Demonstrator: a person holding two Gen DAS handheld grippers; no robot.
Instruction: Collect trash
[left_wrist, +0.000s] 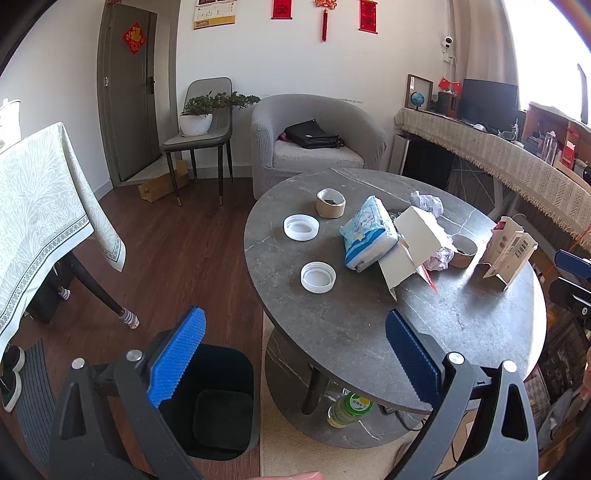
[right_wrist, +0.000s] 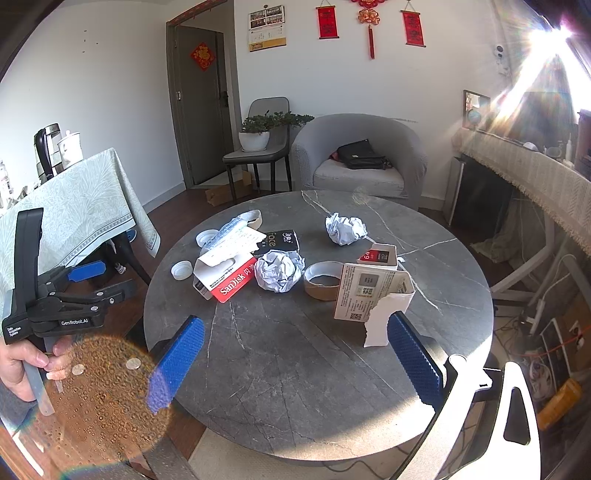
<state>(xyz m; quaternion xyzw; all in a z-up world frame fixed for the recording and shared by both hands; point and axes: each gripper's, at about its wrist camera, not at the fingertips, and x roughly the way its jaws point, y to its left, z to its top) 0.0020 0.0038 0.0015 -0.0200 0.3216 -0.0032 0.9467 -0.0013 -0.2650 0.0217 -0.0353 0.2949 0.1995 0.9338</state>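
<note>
From the left wrist, the left claw (left_wrist: 293, 354) is gaping empty above the round grey marble worktop (left_wrist: 343, 332); a black plastic bin (left_wrist: 218, 402) is standing beside the worktop. From the right wrist, the right claw (right_wrist: 295, 363) is hovering wide apart, empty, with a torn white cardboard box (right_wrist: 373, 299) sitting on the worktop just ahead.

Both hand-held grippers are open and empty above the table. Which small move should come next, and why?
Probably lower the right hand-held gripper onto the torn white box, the trash nearest its fingers. Both are open and hold nothing; the left hand-held gripper hovers by the table edge above the black bin, which looks empty.
</note>
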